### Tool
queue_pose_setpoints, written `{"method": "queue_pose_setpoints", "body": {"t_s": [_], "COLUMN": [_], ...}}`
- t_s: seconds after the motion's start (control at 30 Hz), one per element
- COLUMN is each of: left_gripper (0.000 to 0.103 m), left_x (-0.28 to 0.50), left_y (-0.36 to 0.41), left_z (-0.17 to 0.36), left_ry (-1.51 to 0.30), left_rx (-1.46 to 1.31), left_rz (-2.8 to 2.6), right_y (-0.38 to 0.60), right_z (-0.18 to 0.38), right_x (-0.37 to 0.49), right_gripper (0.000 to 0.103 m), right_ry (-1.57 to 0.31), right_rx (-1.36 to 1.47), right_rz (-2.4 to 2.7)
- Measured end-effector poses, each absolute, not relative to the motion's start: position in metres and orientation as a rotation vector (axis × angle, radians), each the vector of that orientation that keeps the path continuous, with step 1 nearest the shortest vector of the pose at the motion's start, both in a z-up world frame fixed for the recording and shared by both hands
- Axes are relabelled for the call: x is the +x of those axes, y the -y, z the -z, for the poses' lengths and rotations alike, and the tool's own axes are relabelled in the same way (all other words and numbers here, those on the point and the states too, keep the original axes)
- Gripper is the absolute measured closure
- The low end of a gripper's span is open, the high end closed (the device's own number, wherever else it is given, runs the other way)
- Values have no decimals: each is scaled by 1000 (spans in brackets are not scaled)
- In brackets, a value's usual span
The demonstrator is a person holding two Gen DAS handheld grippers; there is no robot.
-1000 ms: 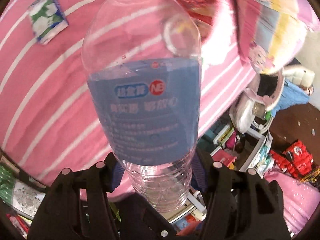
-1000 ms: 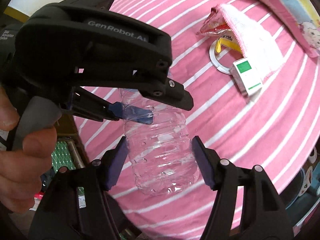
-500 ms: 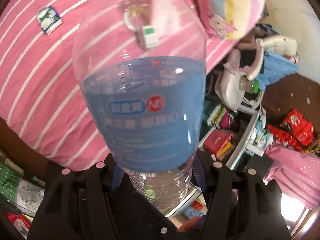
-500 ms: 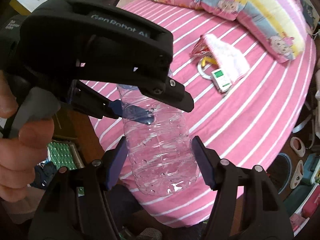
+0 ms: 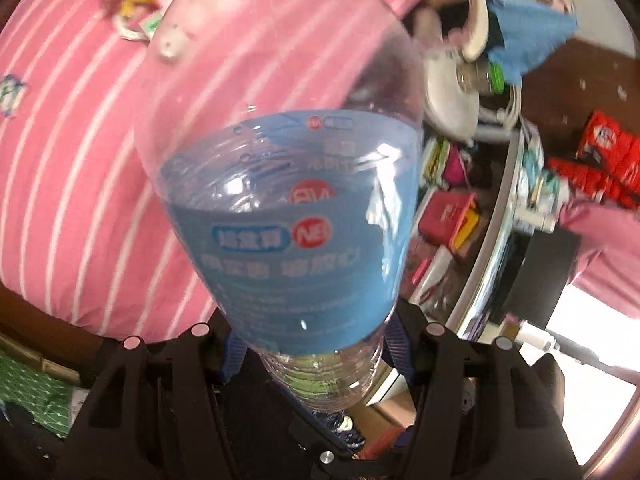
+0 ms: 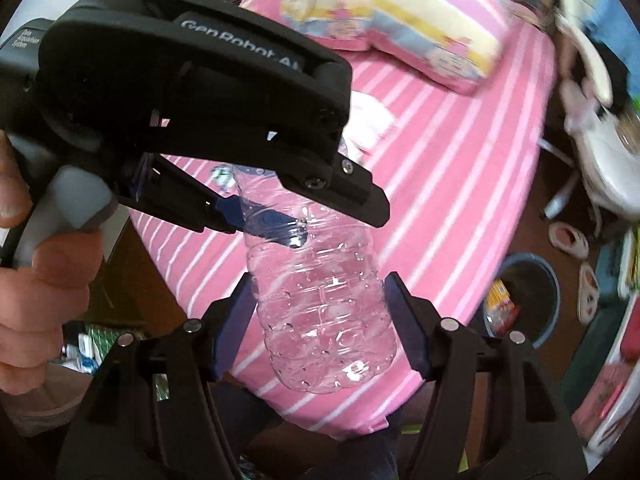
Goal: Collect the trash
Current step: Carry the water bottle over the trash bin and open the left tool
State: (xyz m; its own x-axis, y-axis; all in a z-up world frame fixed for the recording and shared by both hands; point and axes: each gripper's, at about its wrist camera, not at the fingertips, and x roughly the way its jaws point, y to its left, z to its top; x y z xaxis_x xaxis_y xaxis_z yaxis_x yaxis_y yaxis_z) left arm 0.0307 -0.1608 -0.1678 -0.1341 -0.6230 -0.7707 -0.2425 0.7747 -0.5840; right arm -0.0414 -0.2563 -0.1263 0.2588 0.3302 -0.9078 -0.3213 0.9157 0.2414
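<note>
My left gripper (image 5: 314, 344) pinches the empty plastic bottle (image 5: 280, 184) low on its ribbed base, both blue pads pressed against the sides, so the bottle stands out ahead of me with its open neck pointing away. From the right wrist view the same bottle (image 6: 320, 312) hangs between the fingers of my right gripper (image 6: 320, 320), which are spread wide on either side of it; I judge they are just clear of the plastic, not squeezing.

Beyond the bottle lies the pink striped bed (image 6: 460, 184), with a pillow (image 6: 404, 28) at its far end and small scraps (image 5: 132, 20) on the cover past the bottle's neck. Off the bed's near corner, on the floor, stands a blue bin (image 6: 528, 300) with some wrappers already in it.

To do this step well, I think I should keep the left grip firm but not crushing, since thin plastic buckles and slips. I would swing the bottle away from the bed and over the bin, keep the right gripper out of its way, tip the neck downward, and open the pads only once the bottle is above the bin's mouth.
</note>
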Motion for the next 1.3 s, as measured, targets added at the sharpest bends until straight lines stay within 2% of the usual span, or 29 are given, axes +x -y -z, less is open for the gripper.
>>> {"method": "queue_pose_setpoints", "body": {"t_s": [0.47, 0.87, 0.9, 0.93, 0.97, 1.0, 1.03, 1.13, 1.3], "left_gripper": [46, 45, 44, 27, 12, 12, 12, 12, 12], "left_x": [32, 73, 77, 84, 91, 98, 105, 119, 118], "left_y": [402, 524, 533, 543, 548, 553, 559, 558, 532], "left_z": [245, 334, 341, 350, 358, 363, 369, 382, 383], "left_ry": [-1925, -2033, -2033, -2036, -2030, -2013, -2009, -2014, -2023], "left_rx": [-441, -323, -316, -310, -300, -289, -274, -259, -306], "left_rz": [582, 599, 600, 594, 585, 580, 576, 542, 481], "right_y": [468, 587, 595, 604, 610, 619, 629, 649, 653], "right_z": [163, 234, 242, 250, 258, 269, 279, 299, 297], "right_x": [-86, -81, -76, -69, -66, -59, -53, -44, -45], "right_gripper": [37, 36, 35, 35, 28, 17, 15, 15, 15], "right_ry": [-1295, -1320, -1320, -1325, -1331, -1338, -1346, -1377, -1379], "right_rx": [237, 378, 384, 380, 374, 374, 378, 410, 402], "right_rz": [-139, -14, -6, 15, 38, 58, 90, 138, 117]}}
